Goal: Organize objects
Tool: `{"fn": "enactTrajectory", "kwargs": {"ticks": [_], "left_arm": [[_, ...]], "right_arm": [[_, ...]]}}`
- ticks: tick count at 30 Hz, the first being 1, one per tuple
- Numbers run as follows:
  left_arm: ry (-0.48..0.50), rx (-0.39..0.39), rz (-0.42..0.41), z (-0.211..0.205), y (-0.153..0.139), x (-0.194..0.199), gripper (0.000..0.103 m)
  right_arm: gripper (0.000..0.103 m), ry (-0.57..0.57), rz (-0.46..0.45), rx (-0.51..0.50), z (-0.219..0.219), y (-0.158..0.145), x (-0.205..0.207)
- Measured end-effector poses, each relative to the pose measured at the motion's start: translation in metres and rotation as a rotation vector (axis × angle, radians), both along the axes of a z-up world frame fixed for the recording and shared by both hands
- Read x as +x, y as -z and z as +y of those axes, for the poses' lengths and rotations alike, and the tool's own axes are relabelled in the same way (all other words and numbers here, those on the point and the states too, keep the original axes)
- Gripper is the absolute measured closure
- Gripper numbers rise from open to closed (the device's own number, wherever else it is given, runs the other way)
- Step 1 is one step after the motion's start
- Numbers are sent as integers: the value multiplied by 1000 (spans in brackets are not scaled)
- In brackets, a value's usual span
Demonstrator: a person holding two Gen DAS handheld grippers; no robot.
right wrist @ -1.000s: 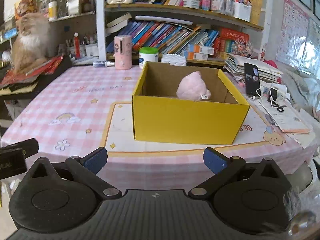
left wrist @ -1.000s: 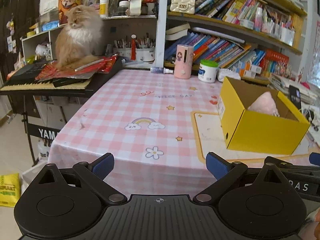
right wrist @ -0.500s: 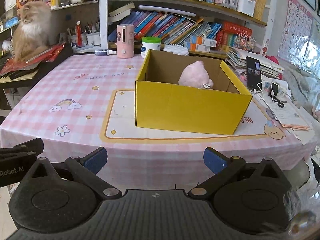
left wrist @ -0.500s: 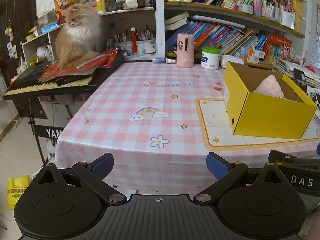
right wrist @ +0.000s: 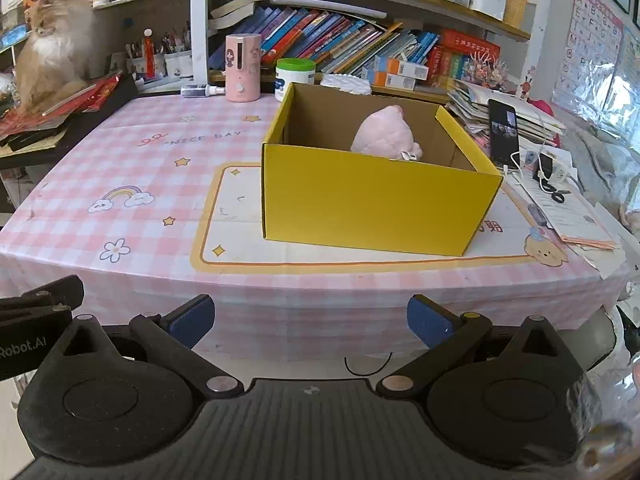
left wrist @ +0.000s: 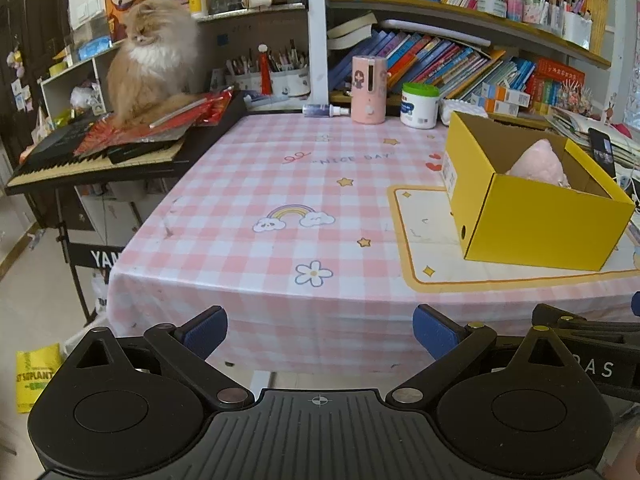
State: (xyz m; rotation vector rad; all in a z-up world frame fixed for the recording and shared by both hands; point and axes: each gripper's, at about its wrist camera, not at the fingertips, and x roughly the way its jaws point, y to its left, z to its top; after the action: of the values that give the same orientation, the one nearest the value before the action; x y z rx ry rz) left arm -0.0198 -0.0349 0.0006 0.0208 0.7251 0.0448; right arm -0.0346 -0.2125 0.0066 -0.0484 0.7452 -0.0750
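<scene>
My desk [right wrist: 168, 168], under its pink checked cloth, carries the yellow box [right wrist: 372, 200] toward its right side on the cream mat, open side up to take things. The pink plush [right wrist: 384, 134] already sits inside it, against the far wall. A pink canister [right wrist: 242, 68] and white jar [right wrist: 295, 74] stand along the far edge, perhaps next to sort. My left gripper [left wrist: 320, 330] and right gripper [right wrist: 308, 322] hang off the near edge, both released and empty.

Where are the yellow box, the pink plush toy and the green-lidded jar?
yellow box [right wrist: 376, 204]: right wrist view, front wall.
pink plush toy [right wrist: 382, 134]: right wrist view, quilted body above the rim.
green-lidded jar [left wrist: 419, 110]: left wrist view, white label side.
</scene>
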Motion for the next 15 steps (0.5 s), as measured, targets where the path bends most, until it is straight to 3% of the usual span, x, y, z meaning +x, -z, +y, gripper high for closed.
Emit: {"fn": "enactTrajectory", "kwargs": {"ticks": [15], "left_arm": [[-11,-8,7,2,0,1,3]], "right_arm": [[0,13,22,5,1,2,2]]}}
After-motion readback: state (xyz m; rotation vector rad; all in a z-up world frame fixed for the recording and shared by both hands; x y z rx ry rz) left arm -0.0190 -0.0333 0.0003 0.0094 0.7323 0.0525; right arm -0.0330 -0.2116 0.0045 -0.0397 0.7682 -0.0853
